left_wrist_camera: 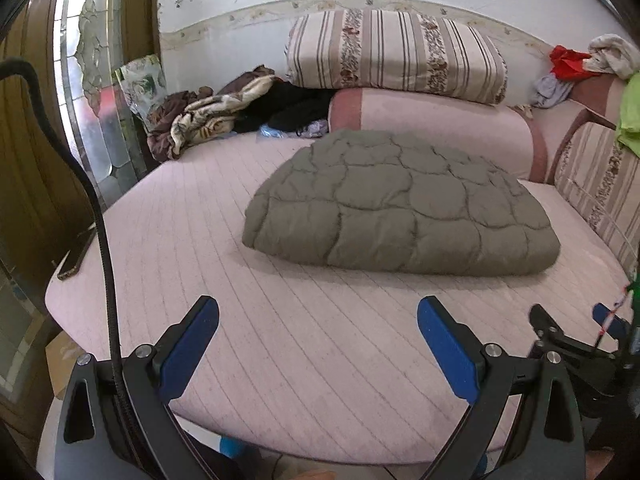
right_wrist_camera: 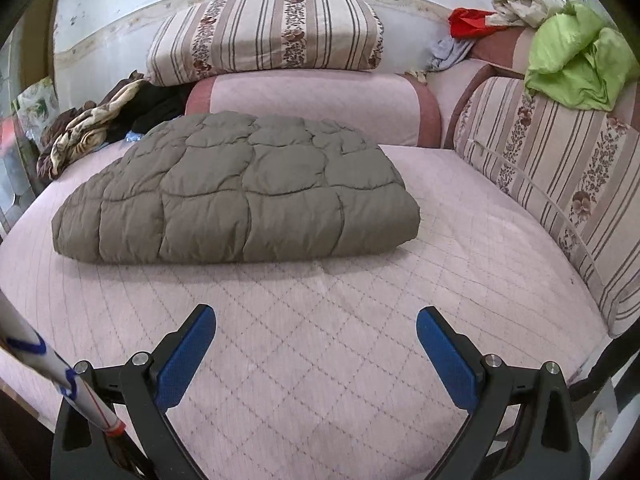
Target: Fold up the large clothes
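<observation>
Left wrist view
Left tongs: our left gripper hangs over the near part of the bed, jaws spread wide, nothing between its blue pads.
Task item: the grey-green quilted comforter lies folded in a thick bundle on the pink quilted mattress, ahead of our tongs and apart from them.
Behind it: a pink bolster with a striped floral pillow stacked on top, against the wall.
Left corner: we see a heap of crumpled dark and patterned clothes.
Right edge: our right gripper shows partly; from here we cannot tell how its jaws stand.

Right wrist view
Right tongs: our right gripper has its jaws wide apart and empty above the mattress.
Task item: the comforter sits left of centre, its folded edge facing us, clear of the fingers.
Right side: a striped cushion leans along the bed's edge, with a lime-green cloth draped above it.
Far right corner: a red cloth beside a cream one.
</observation>
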Tool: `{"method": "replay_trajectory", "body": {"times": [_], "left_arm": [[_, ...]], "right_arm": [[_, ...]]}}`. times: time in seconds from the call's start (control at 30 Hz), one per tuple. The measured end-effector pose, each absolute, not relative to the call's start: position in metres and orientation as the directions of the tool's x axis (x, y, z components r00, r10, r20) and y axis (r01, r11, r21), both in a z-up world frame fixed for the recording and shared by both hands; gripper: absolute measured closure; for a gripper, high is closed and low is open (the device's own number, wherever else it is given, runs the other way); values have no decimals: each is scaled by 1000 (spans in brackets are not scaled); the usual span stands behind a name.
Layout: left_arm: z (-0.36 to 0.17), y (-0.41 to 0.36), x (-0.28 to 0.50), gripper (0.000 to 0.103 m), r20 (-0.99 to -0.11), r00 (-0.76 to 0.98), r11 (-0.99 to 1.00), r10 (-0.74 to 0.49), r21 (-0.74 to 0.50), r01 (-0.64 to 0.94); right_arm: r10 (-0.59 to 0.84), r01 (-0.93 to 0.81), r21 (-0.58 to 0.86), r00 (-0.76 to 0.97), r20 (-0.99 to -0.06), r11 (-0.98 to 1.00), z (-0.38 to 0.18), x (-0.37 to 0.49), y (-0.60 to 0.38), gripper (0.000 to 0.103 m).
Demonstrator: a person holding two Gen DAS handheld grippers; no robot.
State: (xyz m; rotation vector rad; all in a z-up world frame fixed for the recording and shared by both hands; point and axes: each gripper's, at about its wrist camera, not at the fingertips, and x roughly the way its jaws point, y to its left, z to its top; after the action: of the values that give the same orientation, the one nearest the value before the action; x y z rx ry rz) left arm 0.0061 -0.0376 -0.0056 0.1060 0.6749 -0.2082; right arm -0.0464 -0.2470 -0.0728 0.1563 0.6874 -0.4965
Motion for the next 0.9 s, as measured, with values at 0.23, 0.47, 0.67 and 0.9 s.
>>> {"method": "replay_trajectory", "body": {"times": [0.23, 0.47, 0.67, 0.9], "left_arm": [[-15, -42, 3, 4, -669, 726, 972, -159, 21, 233], [-18, -47, 6, 4, -685, 712, 972, -156, 20, 233], [-29, -55, 7, 4, -715, 684, 968, -144, 42, 247], [-36, -51, 12, 4, -738, 657, 968, -156, 18, 250]], "right_arm": [[-401, 486, -45, 660, -635, 873, -79, -52, -242, 1], [-396, 485, -52, 643, -656, 873, -84, -48, -244, 1], [-387, 474, -67, 620, -682, 878, -93, -44, -243, 1], [-387, 482, -69, 602, -698, 873, -99, -41, -241, 1]]}}
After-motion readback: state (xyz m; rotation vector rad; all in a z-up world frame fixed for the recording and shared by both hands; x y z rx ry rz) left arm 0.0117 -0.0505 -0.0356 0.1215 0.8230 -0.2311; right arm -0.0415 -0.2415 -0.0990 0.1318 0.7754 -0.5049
